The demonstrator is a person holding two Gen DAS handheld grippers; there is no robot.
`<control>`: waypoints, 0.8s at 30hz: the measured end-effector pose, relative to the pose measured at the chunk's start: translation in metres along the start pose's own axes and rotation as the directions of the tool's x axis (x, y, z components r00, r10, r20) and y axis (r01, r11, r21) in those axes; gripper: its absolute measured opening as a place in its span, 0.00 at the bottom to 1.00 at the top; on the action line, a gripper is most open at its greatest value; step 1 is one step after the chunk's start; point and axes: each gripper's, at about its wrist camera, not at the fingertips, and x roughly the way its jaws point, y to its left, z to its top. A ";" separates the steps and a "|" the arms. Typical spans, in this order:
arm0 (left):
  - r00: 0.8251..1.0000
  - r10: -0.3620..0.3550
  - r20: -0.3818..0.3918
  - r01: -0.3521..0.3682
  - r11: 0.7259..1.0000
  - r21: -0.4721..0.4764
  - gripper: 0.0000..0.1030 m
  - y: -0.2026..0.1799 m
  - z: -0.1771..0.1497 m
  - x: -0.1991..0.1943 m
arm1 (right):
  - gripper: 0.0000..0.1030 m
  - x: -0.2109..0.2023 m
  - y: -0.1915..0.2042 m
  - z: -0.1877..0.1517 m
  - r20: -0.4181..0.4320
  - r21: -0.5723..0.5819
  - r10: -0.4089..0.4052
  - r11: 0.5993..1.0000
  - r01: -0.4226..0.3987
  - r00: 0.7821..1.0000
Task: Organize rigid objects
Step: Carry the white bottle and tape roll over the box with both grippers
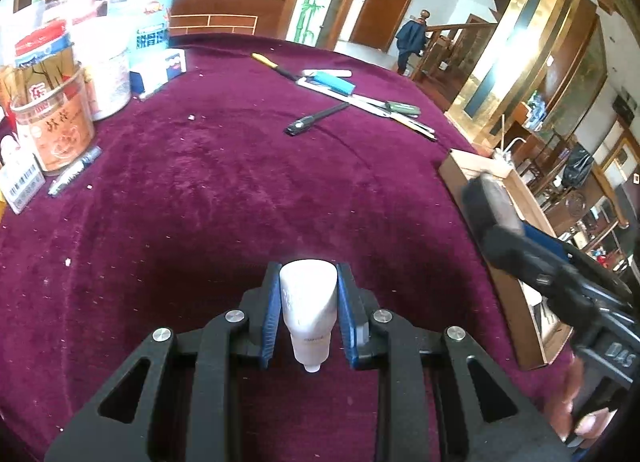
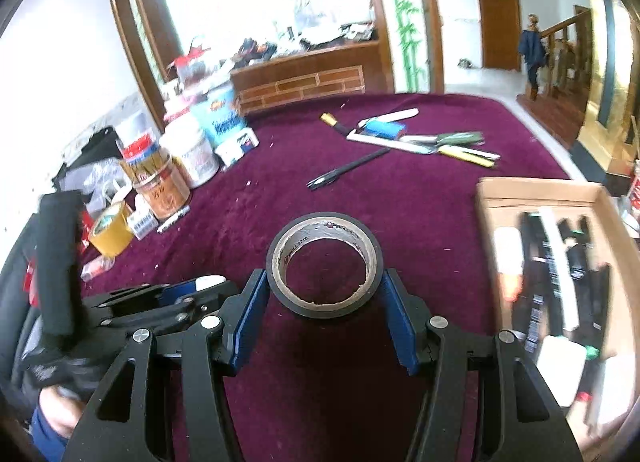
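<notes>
A wooden door [image 2: 497,22], bamboo wall painting [image 2: 404,18] and wooden staircase railing [image 2: 564,46] stand beyond the table.

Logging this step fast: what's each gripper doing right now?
Left gripper: closed on a white tube.
Right gripper: closed on a roll of black tape, held across its outer sides.

Deep maroon surface [image 2: 420,198]; white tube [image 1: 308,302]; black tape roll [image 2: 324,262] with tan core; black tongs [image 1: 308,314] with blue pads [image 1: 272,314].
</notes>
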 end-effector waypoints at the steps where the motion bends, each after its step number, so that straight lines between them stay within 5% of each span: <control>1: 1.000 -0.010 -0.002 0.010 1.000 0.004 0.22 -0.003 0.000 -0.001 | 0.50 -0.007 -0.005 -0.003 0.004 0.011 -0.004 1.000 0.004 1.000; 15: 0.996 -0.093 -0.005 0.093 0.990 0.107 0.22 -0.082 -0.002 -0.022 | 0.50 -0.070 -0.077 -0.013 0.087 0.140 -0.036 0.990 0.023 0.996; 24: 0.983 -0.179 -0.030 0.181 0.960 0.213 0.22 -0.160 -0.002 -0.027 | 0.50 -0.095 -0.133 -0.021 0.118 0.218 -0.073 0.975 0.046 0.990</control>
